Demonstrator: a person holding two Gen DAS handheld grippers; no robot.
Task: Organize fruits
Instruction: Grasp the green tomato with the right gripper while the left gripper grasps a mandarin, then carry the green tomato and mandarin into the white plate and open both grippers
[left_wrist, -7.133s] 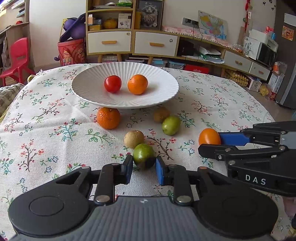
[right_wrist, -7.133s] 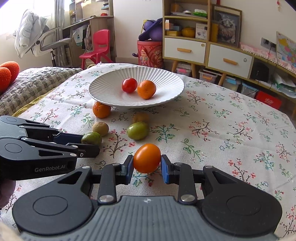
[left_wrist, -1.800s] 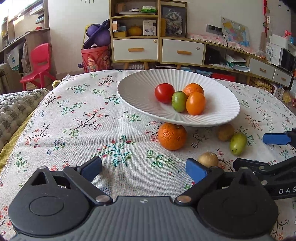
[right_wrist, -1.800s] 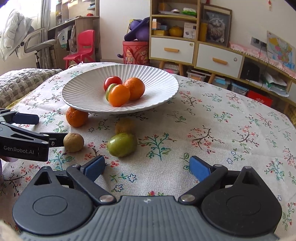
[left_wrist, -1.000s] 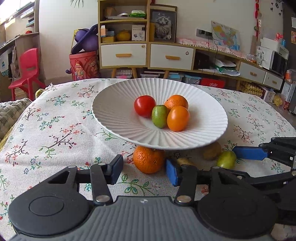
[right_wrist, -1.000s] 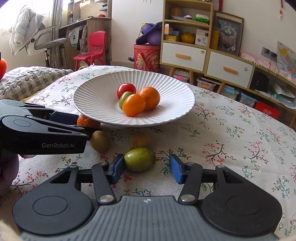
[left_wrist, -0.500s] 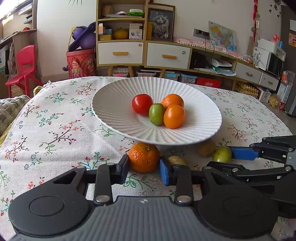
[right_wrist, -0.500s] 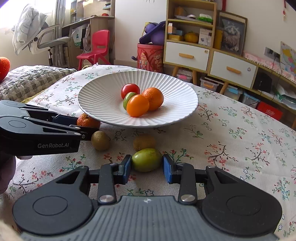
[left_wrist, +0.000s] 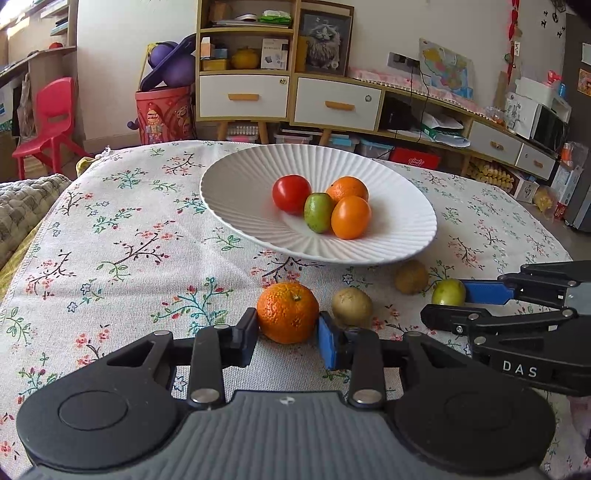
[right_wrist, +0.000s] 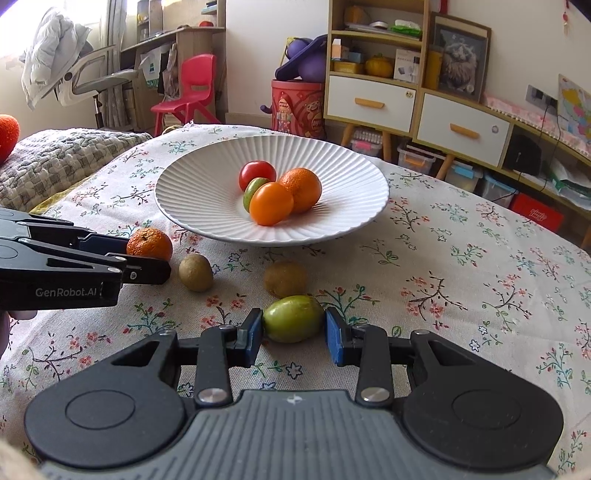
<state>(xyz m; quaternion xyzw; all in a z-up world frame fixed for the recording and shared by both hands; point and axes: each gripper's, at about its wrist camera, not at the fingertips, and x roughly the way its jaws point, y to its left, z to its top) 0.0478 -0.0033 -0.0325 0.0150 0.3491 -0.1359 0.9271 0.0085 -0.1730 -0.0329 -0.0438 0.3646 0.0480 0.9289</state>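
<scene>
A white ribbed plate (left_wrist: 406, 236) (right_wrist: 192, 192) on the floral tablecloth holds a red tomato (left_wrist: 291, 193), a green fruit (left_wrist: 317, 212) and two orange fruits (left_wrist: 350, 217). My left gripper (left_wrist: 287, 334) is shut on a bumpy mandarin (left_wrist: 287, 312) (right_wrist: 149, 243) in front of the plate. My right gripper (right_wrist: 293, 334) is shut on a green fruit (right_wrist: 293, 318) (left_wrist: 448, 292) on the cloth. Two brown kiwis (right_wrist: 195, 272) (right_wrist: 285, 278) lie between them.
The table's left edge meets a grey quilted cushion (right_wrist: 55, 155). Behind the table stand a wooden cabinet with drawers (left_wrist: 288, 99), a red bin (left_wrist: 164, 114) and a red chair (left_wrist: 48, 122).
Both grippers have closed further onto their fruits over the last second: the left on the mandarin, the right on the green fruit. Earlier both stood wide open and empty.
</scene>
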